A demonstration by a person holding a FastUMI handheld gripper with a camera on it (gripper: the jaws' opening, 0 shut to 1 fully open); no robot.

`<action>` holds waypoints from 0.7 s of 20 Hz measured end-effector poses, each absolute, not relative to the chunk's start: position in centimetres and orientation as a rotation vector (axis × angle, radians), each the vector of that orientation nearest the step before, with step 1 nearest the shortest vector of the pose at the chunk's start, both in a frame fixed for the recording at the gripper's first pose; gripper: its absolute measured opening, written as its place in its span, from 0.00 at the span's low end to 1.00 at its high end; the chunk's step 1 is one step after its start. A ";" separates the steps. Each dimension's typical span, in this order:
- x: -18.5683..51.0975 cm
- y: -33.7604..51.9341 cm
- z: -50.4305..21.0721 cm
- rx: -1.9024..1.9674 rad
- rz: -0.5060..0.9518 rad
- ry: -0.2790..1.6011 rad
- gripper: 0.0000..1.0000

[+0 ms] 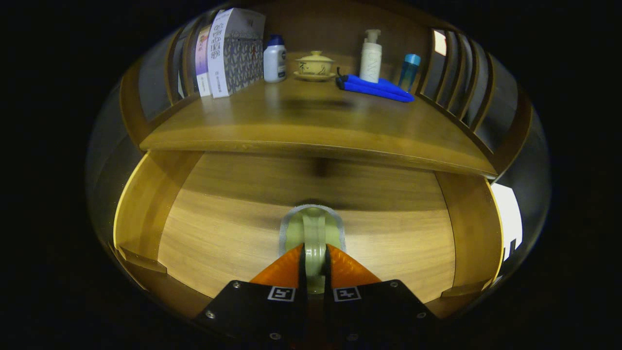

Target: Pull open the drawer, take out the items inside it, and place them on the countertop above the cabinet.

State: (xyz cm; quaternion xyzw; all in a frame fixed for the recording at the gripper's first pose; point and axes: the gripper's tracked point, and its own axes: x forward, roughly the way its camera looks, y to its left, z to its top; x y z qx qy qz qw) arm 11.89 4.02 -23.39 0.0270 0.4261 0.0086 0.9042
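The wooden drawer [228,233] stands pulled open below the countertop [311,124]. Inside it, a pale green mug [313,226] with a grey rim is over the drawer floor, its handle turned toward me. My gripper [314,249] is shut on that handle, with the orange fingers [282,272] pressing it from both sides. Whether the mug rests on the floor or hangs just above it, I cannot tell. No other item shows on the visible drawer floor.
At the back of the countertop stand books [233,51], a white bottle with a blue cap [274,58], a yellow lidded cup on a saucer [315,64], a pump bottle [371,56], a folded blue cloth [374,88] and a blue bottle [409,72]. Slatted rails flank both sides.
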 end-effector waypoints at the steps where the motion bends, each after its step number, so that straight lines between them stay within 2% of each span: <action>1: 11.5 3.8 -22.4 0.081 -0.002 0.847 0.12; 7: 11.2 1.8 -13.5 0.149 -0.068 0.620 0.11; 10: 14.1 1.4 -9.2 0.171 -0.066 0.521 0.10; 14: 19.1 1.3 -7.6 0.118 -0.037 0.486 0.10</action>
